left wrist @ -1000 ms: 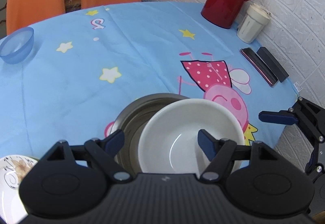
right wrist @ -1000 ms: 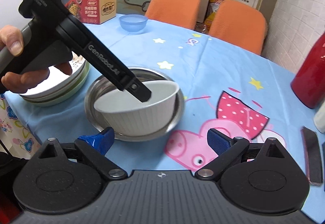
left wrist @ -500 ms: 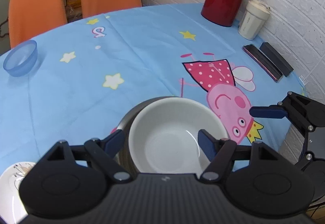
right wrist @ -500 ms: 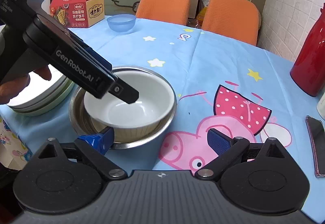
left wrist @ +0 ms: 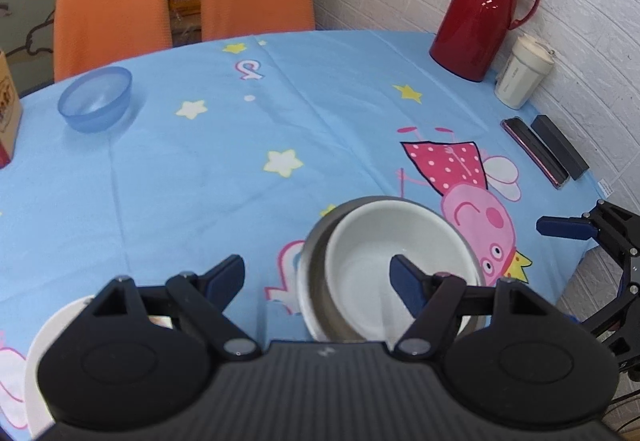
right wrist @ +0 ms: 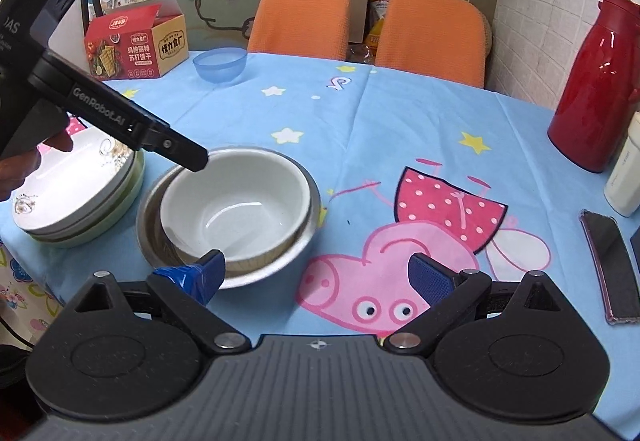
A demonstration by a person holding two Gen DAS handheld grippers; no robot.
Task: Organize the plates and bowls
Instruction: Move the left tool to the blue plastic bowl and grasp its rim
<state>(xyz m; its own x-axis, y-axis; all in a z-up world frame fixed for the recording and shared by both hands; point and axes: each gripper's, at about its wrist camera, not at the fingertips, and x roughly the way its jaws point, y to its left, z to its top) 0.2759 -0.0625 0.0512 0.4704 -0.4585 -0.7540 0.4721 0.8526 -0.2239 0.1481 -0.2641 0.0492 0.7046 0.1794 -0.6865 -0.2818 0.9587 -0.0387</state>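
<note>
White bowl (right wrist: 236, 207) nested inside steel bowl (right wrist: 280, 261), beside plate stack (right wrist: 80, 197), to consolidate bowls in one spot; blue bowl (left wrist: 96, 103) left well apart across table. Left gripper (left wrist: 316, 273) fingers apart, empty, shifted left off white bowl since earlier frame. Right gripper (right wrist: 316, 273) fingers apart, empty, hovering near table edge.

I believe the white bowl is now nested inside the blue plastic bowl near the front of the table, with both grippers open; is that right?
Not quite: the white bowl is nested inside the steel bowl, as the right wrist view shows. The blue plastic bowl sits apart at the far side, holding nothing. Both the left gripper and the right gripper are indeed open.
</note>
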